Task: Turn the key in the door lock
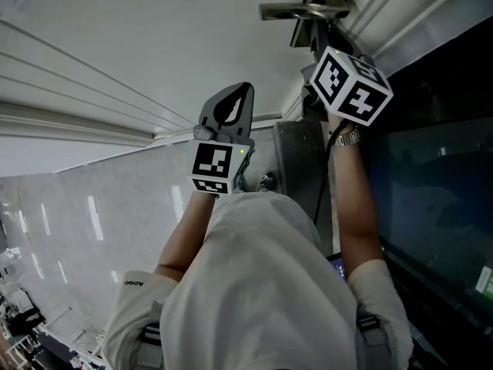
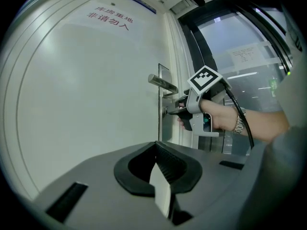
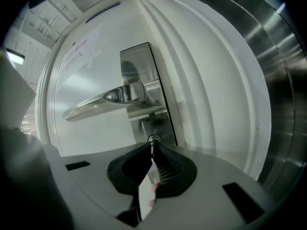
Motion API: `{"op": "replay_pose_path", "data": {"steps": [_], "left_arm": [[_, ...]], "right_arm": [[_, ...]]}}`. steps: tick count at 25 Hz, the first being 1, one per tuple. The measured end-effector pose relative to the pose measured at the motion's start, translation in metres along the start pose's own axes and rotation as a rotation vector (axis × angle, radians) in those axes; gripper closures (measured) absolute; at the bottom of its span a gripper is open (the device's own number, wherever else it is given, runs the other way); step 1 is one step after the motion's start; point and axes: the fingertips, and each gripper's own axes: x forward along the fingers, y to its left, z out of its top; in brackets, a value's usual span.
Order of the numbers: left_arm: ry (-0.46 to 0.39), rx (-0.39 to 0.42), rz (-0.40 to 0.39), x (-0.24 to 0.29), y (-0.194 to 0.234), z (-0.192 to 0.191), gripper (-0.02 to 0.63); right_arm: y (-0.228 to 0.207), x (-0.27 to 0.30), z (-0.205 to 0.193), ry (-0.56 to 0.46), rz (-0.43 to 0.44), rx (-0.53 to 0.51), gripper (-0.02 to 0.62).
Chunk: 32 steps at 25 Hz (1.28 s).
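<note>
The white door (image 2: 86, 90) carries a steel lock plate (image 3: 141, 75) with a lever handle (image 3: 108, 99). Below the handle sits the round keyhole (image 3: 154, 139). A thin metal key (image 3: 152, 146) stands in it, and my right gripper (image 3: 153, 152) is shut on that key. In the left gripper view the right gripper (image 2: 171, 111) points level at the plate under the handle (image 2: 163, 84). My left gripper (image 2: 156, 147) hangs back from the door, shut with nothing in it. In the head view its jaws (image 1: 231, 110) sit left of the right gripper's marker cube (image 1: 350, 87).
A door frame with ribbed moulding (image 3: 216, 95) runs just right of the lock plate. Beyond it is a dark glass panel (image 1: 439, 199). Red lettering (image 2: 108, 18) is printed high on the door. A cable (image 2: 242, 119) trails from the right gripper along the person's forearm.
</note>
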Motion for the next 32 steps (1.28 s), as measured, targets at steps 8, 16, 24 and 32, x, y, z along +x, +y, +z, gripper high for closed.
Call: {"op": "replay_pose_path", "data": {"steps": [8, 16, 24, 32], "left_arm": [[0.002, 0.001, 0.009, -0.006, -0.001, 0.000, 0.598], [0.003, 0.007, 0.022, -0.011, 0.001, -0.004, 0.598], [0.004, 0.009, 0.029, -0.019, 0.001, -0.006, 0.598], [0.001, 0.007, 0.040, -0.031, 0.006, -0.009, 0.598]], "right_arm": [[-0.004, -0.001, 0.000, -0.021, 0.075, 0.319, 0.583], [-0.009, 0.001, -0.004, -0.029, 0.134, 0.570, 0.577], [-0.008, -0.001, -0.006, -0.053, 0.147, 0.764, 0.581], [-0.005, -0.003, -0.011, -0.051, 0.190, 0.989, 0.578]]}}
